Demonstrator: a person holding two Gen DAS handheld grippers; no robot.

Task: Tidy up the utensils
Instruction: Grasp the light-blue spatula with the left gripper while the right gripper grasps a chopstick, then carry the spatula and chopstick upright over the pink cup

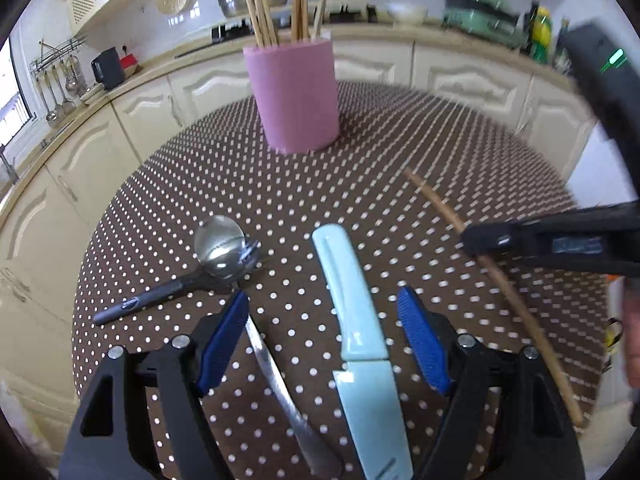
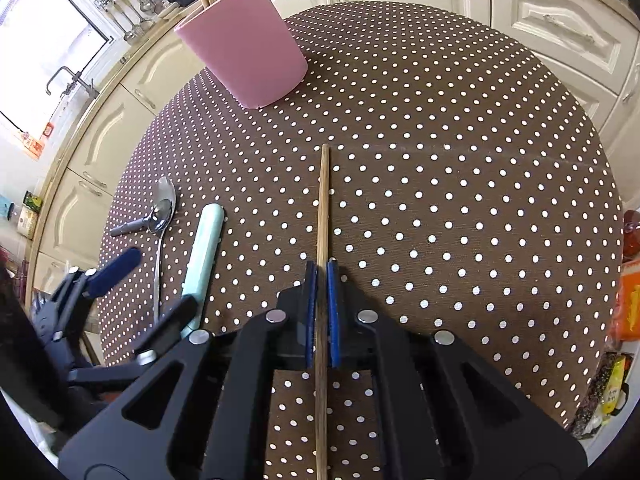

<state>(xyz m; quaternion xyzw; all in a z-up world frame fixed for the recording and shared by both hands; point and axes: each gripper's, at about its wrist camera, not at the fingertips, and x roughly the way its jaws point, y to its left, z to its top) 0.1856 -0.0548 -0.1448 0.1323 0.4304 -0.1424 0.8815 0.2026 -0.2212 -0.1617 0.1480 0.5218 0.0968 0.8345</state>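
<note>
A: Right gripper [image 2: 321,272] has its blue pads clamped on the wooden chopstick [image 2: 323,200], whose long axis runs straight up the frame from the jaws. The pink holder [image 2: 244,52] sits upper left, well apart, so my call is a lift and swing that way.

B: And the left gripper [image 1: 322,312]? Wide open, holding nothing, straddling the pale blue knife [image 1: 356,312] at centre frame. The knife's length runs nearly along the fingers, handle end toward the holder [image 1: 294,96] up top. A metal spoon [image 1: 222,248] and a dark-handled utensil [image 1: 160,298] lie to the left.

A: That's the nearer hand for the knife. Only the left view shows the chopsticks already standing in the holder; only mine shows the pads truly pinching the stick
</note>
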